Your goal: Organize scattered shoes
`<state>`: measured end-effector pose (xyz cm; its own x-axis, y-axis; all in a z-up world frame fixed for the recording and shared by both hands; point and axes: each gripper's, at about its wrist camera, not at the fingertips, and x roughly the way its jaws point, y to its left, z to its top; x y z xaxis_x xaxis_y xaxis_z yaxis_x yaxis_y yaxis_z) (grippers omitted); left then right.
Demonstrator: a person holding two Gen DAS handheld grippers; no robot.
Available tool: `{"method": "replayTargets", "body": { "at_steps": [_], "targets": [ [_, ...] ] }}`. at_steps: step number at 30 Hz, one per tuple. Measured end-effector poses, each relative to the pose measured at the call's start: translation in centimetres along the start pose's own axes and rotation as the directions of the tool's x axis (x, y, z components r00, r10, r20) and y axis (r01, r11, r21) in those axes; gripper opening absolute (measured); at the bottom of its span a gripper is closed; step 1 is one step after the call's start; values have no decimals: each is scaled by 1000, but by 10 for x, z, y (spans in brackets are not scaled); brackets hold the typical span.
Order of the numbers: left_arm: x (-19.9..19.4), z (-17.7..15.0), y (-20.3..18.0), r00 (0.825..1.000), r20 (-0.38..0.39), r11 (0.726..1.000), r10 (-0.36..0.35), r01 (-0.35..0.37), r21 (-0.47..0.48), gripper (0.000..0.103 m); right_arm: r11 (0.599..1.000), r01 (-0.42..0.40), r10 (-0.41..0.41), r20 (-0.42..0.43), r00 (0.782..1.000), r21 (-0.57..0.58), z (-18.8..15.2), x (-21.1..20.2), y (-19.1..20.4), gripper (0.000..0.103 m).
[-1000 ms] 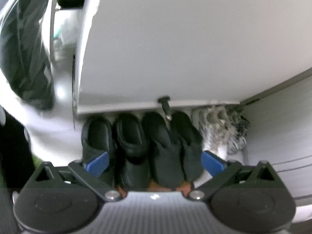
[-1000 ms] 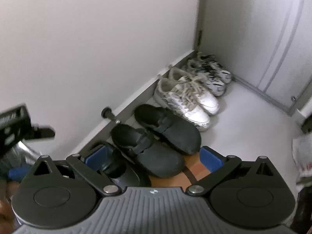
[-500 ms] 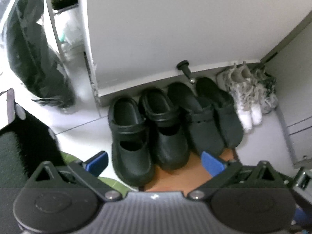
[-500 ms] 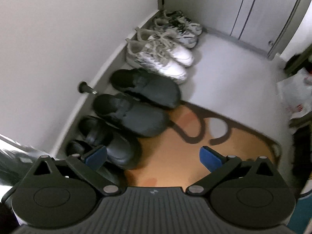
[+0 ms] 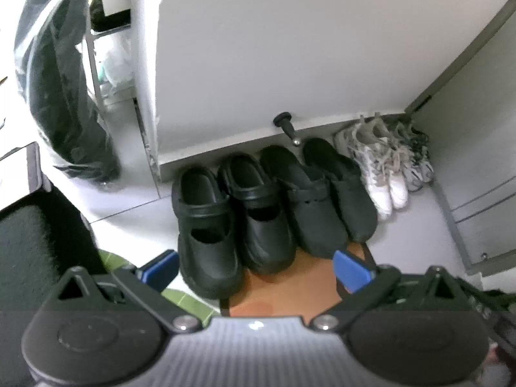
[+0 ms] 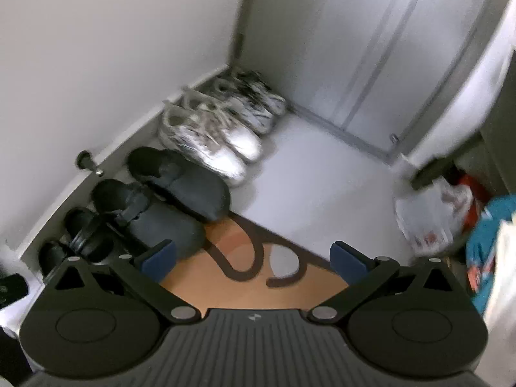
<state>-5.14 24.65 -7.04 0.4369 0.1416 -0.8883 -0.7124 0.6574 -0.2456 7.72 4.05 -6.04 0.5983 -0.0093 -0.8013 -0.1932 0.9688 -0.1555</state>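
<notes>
Shoes: glossy black rubber strap clogs, matte black slip-on clogs, white laced sneakers lined paired along wall ahead
Left tongs: wide, empty
Right tongs: wide, empty
Left over: none visible

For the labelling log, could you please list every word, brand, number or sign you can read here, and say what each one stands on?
No text can be read with confidence.
White plastic bag: red print, too blurred to read.
Orange mat: dark curved shapes, perhaps large lettering, cut off and not readable.
Left gripper and right gripper: a small white mark on each body, no words.
Shoes: no brand visible.
</notes>
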Motion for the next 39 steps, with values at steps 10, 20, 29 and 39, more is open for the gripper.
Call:
{"method": "replayTargets", "body": {
  "at_steps": [10, 20, 29, 39],
  "targets": [
    [-47, -59, -15, 1000, -13, 993, -4, 6, 117, 103, 999, -27, 27, 22, 999, -19, -9, -19, -35, 103],
    [-69, -91, -45, 998, 56, 962, -35, 18, 273, 103, 993, -106, 108, -37, 994, 55, -35, -46, -80, 103],
    [-139, -114, -70, 991, 126, 940, -52, 6, 341, 103, 992, -64, 50, 125, 991, 107, -47, -94, -121, 103],
    [-225, -143, -71, 981, 193, 968, -17, -32, 249, 103, 969, -193, 159, 206, 966, 155, -76, -169, -174, 103]
  ]
}}
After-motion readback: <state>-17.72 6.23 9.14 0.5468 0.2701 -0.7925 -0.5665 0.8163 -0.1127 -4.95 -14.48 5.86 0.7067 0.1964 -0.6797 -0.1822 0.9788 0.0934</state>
